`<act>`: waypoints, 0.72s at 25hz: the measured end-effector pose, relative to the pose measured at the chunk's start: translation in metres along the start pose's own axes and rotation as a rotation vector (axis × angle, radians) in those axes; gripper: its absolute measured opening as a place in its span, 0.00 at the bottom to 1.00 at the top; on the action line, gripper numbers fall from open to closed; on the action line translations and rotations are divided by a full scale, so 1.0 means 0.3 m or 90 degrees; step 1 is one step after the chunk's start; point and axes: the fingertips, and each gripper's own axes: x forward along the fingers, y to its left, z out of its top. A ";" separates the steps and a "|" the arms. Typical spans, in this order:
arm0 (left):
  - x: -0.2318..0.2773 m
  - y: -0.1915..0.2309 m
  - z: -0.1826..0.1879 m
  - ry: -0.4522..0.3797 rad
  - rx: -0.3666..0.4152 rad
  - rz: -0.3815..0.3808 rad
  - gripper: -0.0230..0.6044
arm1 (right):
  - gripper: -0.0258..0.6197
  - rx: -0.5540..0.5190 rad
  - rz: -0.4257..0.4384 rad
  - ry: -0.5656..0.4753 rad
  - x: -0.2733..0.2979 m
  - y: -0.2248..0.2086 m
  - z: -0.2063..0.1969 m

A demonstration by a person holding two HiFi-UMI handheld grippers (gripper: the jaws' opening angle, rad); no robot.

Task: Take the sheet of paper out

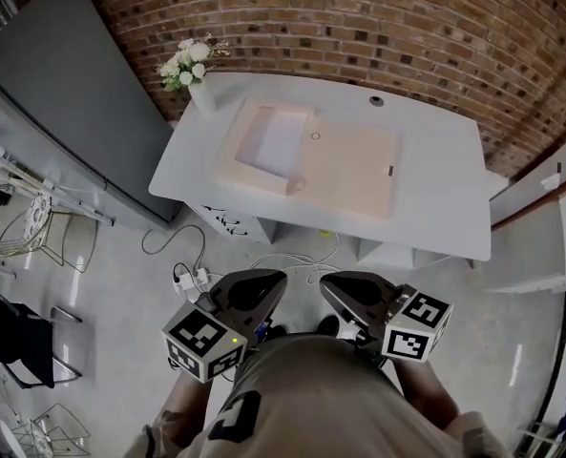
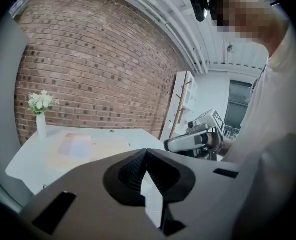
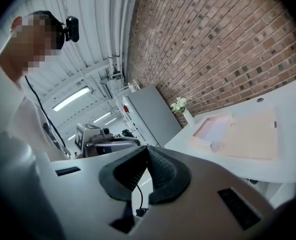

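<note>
Brick wall [image 1: 359, 27] forms the far boundary of the room, and a grey cabinet [image 1: 63, 93] stands at the left of it. A white table [image 1: 435, 179] is placed against this wall on a pale floor. Cables and a power strip [image 1: 192, 277] lie on the floor near its front edge. A white vase of flowers [image 1: 201, 93] stands at the far left corner of the table. A beige folder [image 1: 354, 175] lies flat and open at the table centre. The sheet of paper [image 1: 278, 143] lies inside the left part of the folder (it is white, with a faint violet tint). Its long axis appears to run from the near table edge toward the wall, with the far end leaning slightly right. The sheet lies flat, face up, with the raised beige rim around it. The left gripper [image 1: 275, 284] and the right gripper [image 1: 328, 286] are held close to the person's torso, well apart from the table. Both point roughly toward the table. In the left gripper view, the jaws of the left gripper [image 2: 146, 153] are pressed together with nothing between the pads. In the right gripper view, the right gripper [image 3: 147, 149] is likewise clenched and empty.
</note>
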 end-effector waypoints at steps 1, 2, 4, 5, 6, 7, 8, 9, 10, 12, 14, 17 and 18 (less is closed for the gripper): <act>0.018 -0.006 0.004 0.001 -0.001 0.006 0.06 | 0.08 0.008 0.003 -0.001 -0.015 -0.019 0.005; 0.036 -0.013 0.009 0.001 -0.001 0.010 0.06 | 0.08 0.014 0.005 -0.002 -0.029 -0.038 0.010; 0.073 -0.029 0.018 0.003 -0.003 0.017 0.06 | 0.08 0.029 0.012 -0.002 -0.055 -0.072 0.017; 0.090 -0.037 0.022 0.005 -0.005 0.020 0.06 | 0.08 0.036 0.016 -0.001 -0.067 -0.087 0.019; 0.108 -0.045 0.027 0.007 -0.005 0.023 0.06 | 0.08 0.044 0.019 -0.001 -0.079 -0.102 0.023; 0.126 -0.052 0.032 0.009 -0.005 0.026 0.06 | 0.08 0.050 0.022 -0.001 -0.093 -0.117 0.026; 0.143 -0.059 0.037 0.011 -0.004 0.028 0.06 | 0.08 0.057 0.024 -0.003 -0.107 -0.133 0.030; 0.160 -0.066 0.042 0.013 -0.003 0.030 0.06 | 0.08 0.066 0.026 -0.005 -0.122 -0.148 0.032; 0.176 -0.074 0.048 0.015 -0.001 0.031 0.06 | 0.08 0.078 0.027 -0.007 -0.137 -0.163 0.033; 0.204 -0.088 0.063 0.016 0.005 0.029 0.06 | 0.08 0.108 0.028 -0.012 -0.160 -0.195 0.033; 0.223 -0.090 0.070 0.019 0.007 0.031 0.06 | 0.08 0.132 0.030 -0.014 -0.170 -0.221 0.033; 0.242 -0.071 0.063 0.028 0.000 0.040 0.06 | 0.08 0.146 0.035 -0.012 -0.170 -0.248 0.032; 0.248 -0.063 0.065 0.029 0.000 0.040 0.06 | 0.08 0.150 0.037 -0.011 -0.167 -0.255 0.033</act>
